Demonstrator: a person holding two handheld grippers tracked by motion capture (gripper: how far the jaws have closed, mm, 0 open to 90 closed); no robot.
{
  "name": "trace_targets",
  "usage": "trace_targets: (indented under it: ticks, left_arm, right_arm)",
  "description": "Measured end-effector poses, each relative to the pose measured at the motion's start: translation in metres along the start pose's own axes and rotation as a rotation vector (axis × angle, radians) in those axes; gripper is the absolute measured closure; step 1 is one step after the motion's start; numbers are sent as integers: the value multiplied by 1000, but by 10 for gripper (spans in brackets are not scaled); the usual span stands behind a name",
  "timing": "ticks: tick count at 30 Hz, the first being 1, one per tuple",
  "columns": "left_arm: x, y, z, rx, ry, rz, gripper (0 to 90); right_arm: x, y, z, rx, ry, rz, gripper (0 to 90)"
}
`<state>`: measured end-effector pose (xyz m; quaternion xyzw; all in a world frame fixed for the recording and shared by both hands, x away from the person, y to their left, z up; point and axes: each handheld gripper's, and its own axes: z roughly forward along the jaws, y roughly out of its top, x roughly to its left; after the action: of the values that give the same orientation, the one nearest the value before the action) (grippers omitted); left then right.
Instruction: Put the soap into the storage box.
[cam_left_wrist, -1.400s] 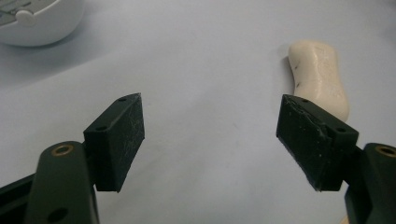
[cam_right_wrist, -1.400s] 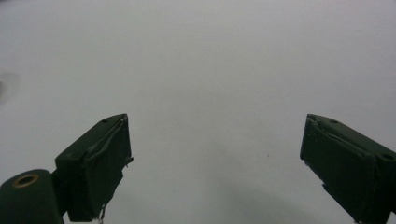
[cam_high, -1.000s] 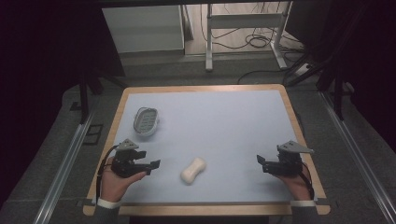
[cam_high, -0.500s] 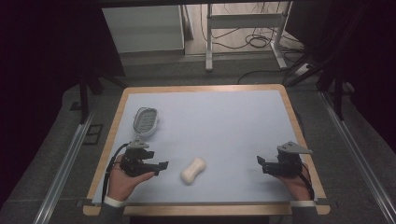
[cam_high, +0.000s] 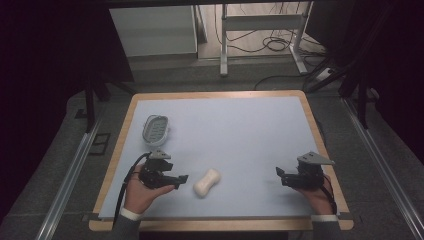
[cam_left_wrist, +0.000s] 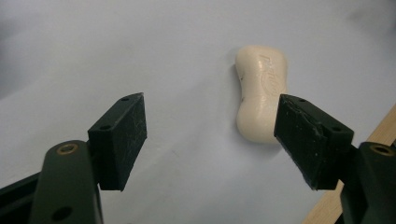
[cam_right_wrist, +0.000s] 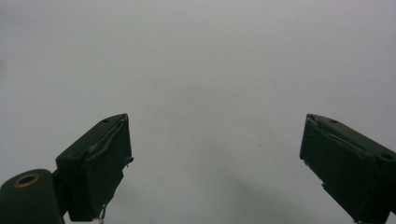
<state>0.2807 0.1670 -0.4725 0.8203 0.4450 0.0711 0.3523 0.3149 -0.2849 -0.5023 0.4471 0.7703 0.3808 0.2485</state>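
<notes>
- Leftward hand's work: the left claw (cam_high: 181, 178) has slid toward 3 o'clock, closing on the soap bar (cam_high: 207, 182).
- Released wide, it has the soap just beyond its right fingertip (cam_left_wrist: 310, 140), so it looks nearly lined up to grasp.
- Right claw (cam_high: 280, 176) idles released at the table's (cam_high: 240, 125) 4 o'clock; the soap dish (cam_high: 155, 127) waits at 10.

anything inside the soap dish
The soap dish looks empty from the high view: only its ridged floor shows. The soap lies apart on the mat, by the left gripper. Under the dish is hidden.

Left gripper (cam_high: 181, 178) has edged closer to the soap (cam_high: 207, 182)
</notes>
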Motion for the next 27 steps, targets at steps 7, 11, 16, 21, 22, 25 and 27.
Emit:
trace_targets:
  ticks: [7,11,16,21,22,25,27]
  left_arm:
    - [-7,3,9,17,-7,11,254]
    - [-11,5,17,28,-13,14,251]
    - [-17,7,27,46,-25,25,251]
    - [-23,9,37,68,-29,40,251]
    - [-25,11,40,76,-30,43,250]
    - [-28,12,44,79,-28,42,251]
    - [-30,13,47,84,-27,43,251]
  right_arm:
    - [0,0,0,4,-4,5,86]
    - [0,0,0,-5,8,-6,86]
    - [1,0,-1,-8,9,-7,86]
    - [0,0,0,-3,4,-9,86]
    - [-1,-1,0,-1,2,-5,86]
    - [-1,-1,0,0,0,-5,86]
    - [-1,-1,0,1,-1,-5,86]
